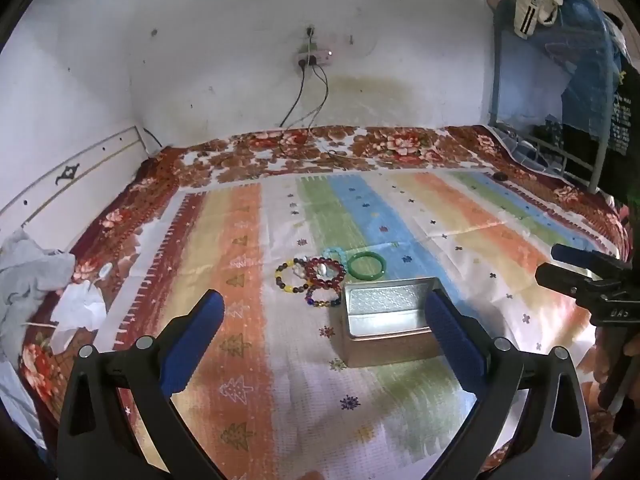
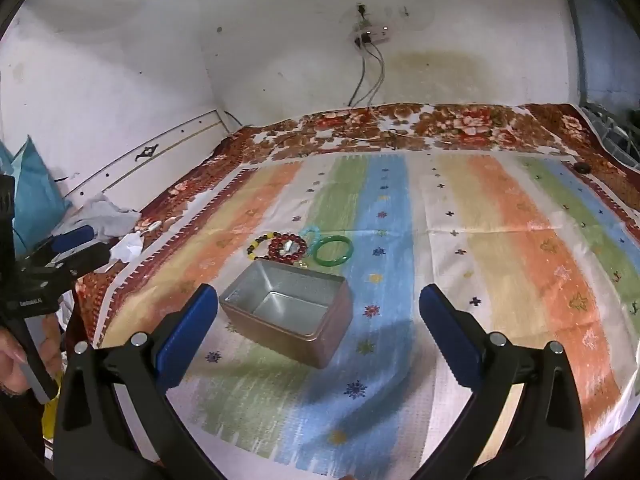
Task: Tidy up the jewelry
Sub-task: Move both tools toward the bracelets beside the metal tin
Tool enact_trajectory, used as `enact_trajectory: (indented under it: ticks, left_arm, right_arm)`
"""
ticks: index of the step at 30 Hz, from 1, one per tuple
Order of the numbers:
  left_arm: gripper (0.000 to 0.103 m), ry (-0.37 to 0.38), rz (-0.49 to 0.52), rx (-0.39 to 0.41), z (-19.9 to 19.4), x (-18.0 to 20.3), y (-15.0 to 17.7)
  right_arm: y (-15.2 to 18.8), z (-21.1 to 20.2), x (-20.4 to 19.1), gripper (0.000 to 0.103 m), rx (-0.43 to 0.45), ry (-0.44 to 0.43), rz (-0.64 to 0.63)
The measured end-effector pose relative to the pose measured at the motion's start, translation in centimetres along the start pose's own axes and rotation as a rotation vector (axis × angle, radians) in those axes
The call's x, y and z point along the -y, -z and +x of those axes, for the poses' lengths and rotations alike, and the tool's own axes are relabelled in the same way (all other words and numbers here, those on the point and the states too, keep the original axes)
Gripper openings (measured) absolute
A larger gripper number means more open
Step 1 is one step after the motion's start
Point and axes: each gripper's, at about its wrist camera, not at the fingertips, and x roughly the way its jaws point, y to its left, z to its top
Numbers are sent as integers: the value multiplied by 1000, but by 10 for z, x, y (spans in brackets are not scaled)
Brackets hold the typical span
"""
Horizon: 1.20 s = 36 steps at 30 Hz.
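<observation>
Left wrist view shows the left gripper (image 1: 324, 316) and right gripper (image 2: 318, 312) both spread wide and empty, the bracelets (image 1: 316, 276) heaped ahead beyond the open tin (image 1: 386, 312), ready for loading.

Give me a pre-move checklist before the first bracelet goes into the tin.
1. Left hand-held gripper open and holding nothing: ok.
2. Right hand-held gripper open and holding nothing: ok.
3. Tin has no lid on and nothing inside: ok.
4. Green bangle lies flat beside the bead pile, apart from the tin: ok.
5. Red bead bracelet free to lift alone: not ok, it overlaps the yellow and dark bead bracelet and others.
6. Number of bracelets in the pile: cannot tell, they overlap.
</observation>
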Motion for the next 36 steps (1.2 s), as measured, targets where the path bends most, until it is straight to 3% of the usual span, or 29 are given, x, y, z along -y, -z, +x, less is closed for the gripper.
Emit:
enact_trajectory:
  ticks: [19,24,27,36]
  left_arm:
    - [98,53,-49,-7,5,-2,3]
    - [98,59,-42,-18,5,-1,2]
    - [98,53,-38,-20,6,0,1]
    - [98,78,-65,-43,16,-11,0]
  right_arm:
    - [1,0,5,99,-3,62,-28]
    - [-1,-2,6,99,-2,62,-27]
    - [-4,-1,11,99,-16,19,6]
    - [-10,8,12,99,-28,51,-26]
